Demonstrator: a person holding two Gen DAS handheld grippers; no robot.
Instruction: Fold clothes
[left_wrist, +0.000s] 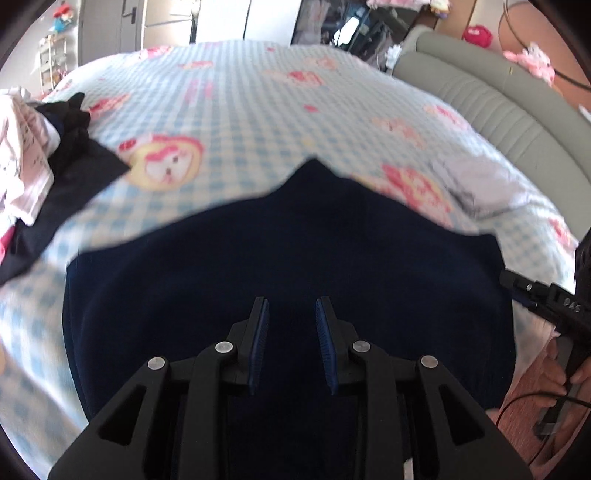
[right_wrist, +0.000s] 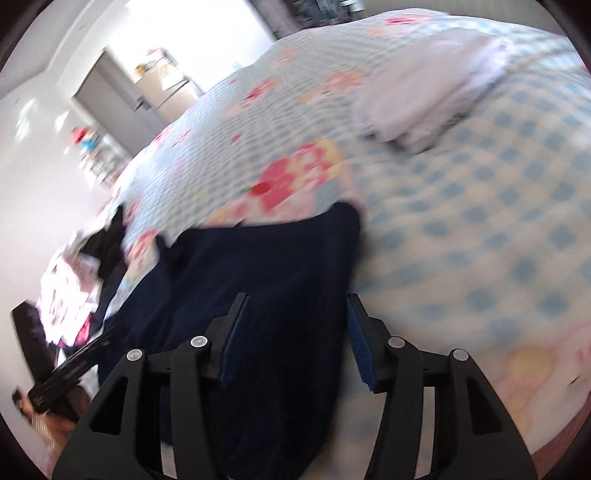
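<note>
A dark navy garment (left_wrist: 280, 251) lies spread on the blue-checked bedsheet (left_wrist: 229, 96), its far edge uneven with a peak in the middle. My left gripper (left_wrist: 291, 306) hovers over the garment's near part, open, with nothing between its blue pads. In the right wrist view the same navy garment (right_wrist: 266, 266) runs from the centre to the bottom left. My right gripper (right_wrist: 295, 306) stands open over the garment's right edge; dark cloth lies between and below its fingers, ungripped. The right gripper (left_wrist: 517, 286) also shows at the left wrist view's right edge, held by a hand (left_wrist: 554, 369).
A pile of pink-white and black clothes (left_wrist: 40, 147) sits at the bed's left side. A folded pale lilac item (right_wrist: 417, 96) lies farther up the sheet, towards the grey padded headboard (left_wrist: 498, 92). Shelves and a doorway stand beyond the bed.
</note>
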